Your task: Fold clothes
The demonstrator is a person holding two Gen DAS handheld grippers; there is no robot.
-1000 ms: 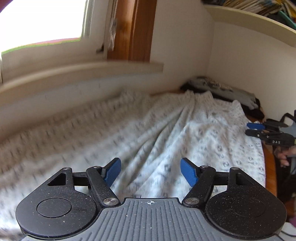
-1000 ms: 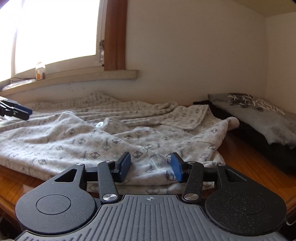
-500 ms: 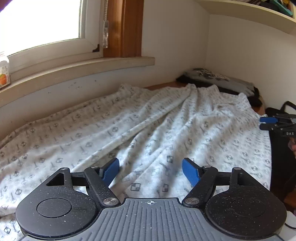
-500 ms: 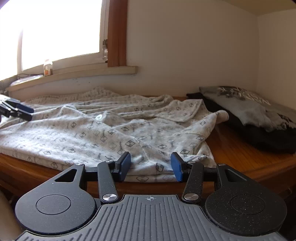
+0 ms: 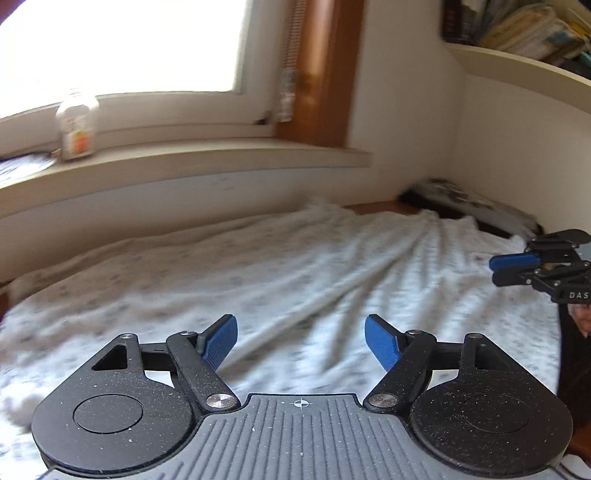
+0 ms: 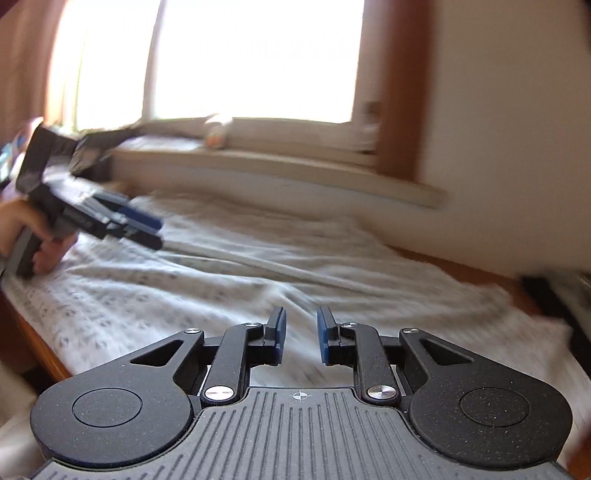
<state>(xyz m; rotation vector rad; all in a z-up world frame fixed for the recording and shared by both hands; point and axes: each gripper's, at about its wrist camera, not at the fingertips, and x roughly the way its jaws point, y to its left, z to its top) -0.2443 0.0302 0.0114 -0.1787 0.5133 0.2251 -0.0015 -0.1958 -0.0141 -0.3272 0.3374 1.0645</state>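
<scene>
A pale patterned garment (image 5: 295,273) lies spread and creased across the wooden desk (image 6: 461,264) below the windowsill (image 5: 184,166). The left gripper (image 5: 301,341) hovers over the near part of the cloth with its blue fingers (image 5: 218,341) wide apart and nothing between them. The right gripper (image 6: 300,334) hangs above the garment's near edge; its fingers (image 6: 325,336) have just been closing and stand with a narrow gap, no cloth caught in it. In the right wrist view a hand (image 6: 26,236) grasps the left gripper's handle at the far left, over the cloth. A small bottle (image 5: 75,123) stands on the windowsill. A dark folded pile (image 5: 465,206) sits at the far end of the desk, near the wall, and books (image 5: 524,27) fill a shelf above it.
</scene>
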